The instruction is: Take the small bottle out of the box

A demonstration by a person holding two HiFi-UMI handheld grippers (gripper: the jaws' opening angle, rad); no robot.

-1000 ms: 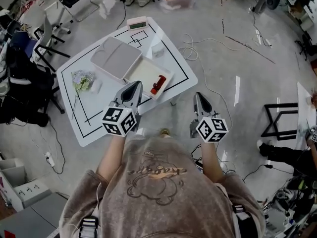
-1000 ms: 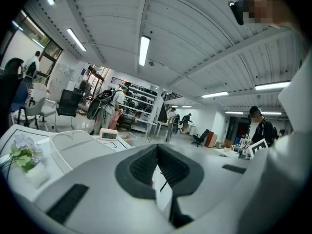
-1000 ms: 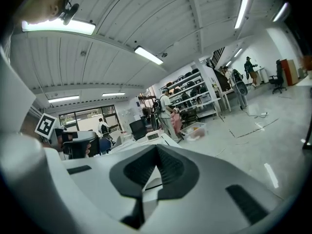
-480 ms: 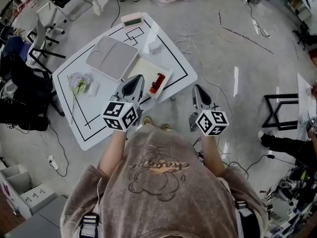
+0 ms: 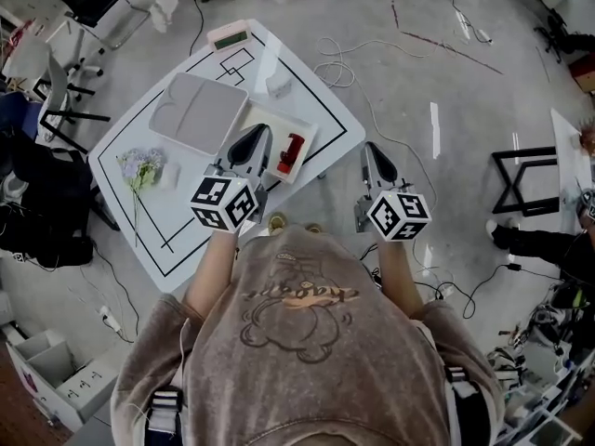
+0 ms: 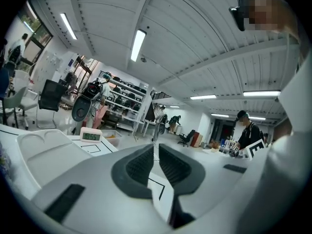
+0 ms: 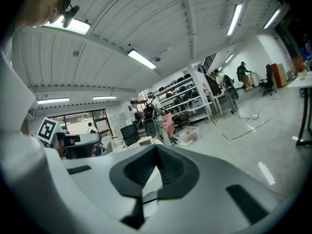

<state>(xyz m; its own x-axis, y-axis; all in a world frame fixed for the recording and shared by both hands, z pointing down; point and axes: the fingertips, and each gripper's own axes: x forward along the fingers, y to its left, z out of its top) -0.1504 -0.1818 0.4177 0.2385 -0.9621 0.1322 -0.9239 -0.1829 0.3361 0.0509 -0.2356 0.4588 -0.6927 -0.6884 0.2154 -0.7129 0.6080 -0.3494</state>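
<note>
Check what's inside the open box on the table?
A small red bottle lies near the right side of the box; the rest shows bare white. The left gripper covers its left part, so that stretch is unseen.

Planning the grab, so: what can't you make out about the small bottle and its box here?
- Head view: the small bottle is too small to tell its cap or label.
- Head view: the left gripper covers the near corner of the box.
- Left gripper view, right gripper view: bottle not shown; the jaw housing fills the lower frame.

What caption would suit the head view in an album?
Person standing at a white table, left tool and right tool shut, the small red bottle lying in the open box.
</note>
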